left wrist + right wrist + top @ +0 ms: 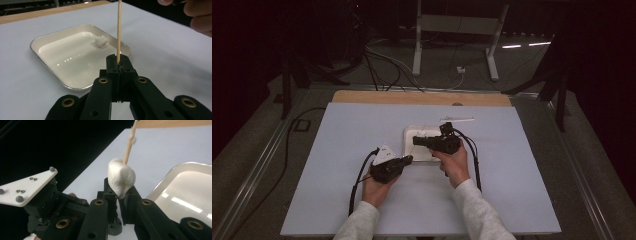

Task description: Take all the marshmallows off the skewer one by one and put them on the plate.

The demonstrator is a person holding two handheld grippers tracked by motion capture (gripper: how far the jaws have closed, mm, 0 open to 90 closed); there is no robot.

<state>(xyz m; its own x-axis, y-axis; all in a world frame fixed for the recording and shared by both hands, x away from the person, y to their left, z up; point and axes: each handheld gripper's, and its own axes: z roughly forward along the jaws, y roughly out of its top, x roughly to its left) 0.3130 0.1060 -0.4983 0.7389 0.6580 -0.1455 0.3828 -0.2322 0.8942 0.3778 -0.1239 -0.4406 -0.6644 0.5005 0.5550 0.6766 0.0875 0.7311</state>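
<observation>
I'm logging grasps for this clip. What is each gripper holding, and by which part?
The left gripper is shut on the wooden skewer, near its lower end. The right gripper pinches the marshmallow by its lower sides.

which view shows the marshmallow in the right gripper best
The right gripper view: the marshmallow sits large between the right gripper's jaws, the skewer behind it. The high view has it too small to make out. The left gripper view shows another white piece in the tray.

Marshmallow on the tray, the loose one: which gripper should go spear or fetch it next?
Neither is free. The left gripper is shut on the skewer, and the right gripper on a marshmallow. Probably left: its skewer stands beside the tray's marshmallow piece.
</observation>
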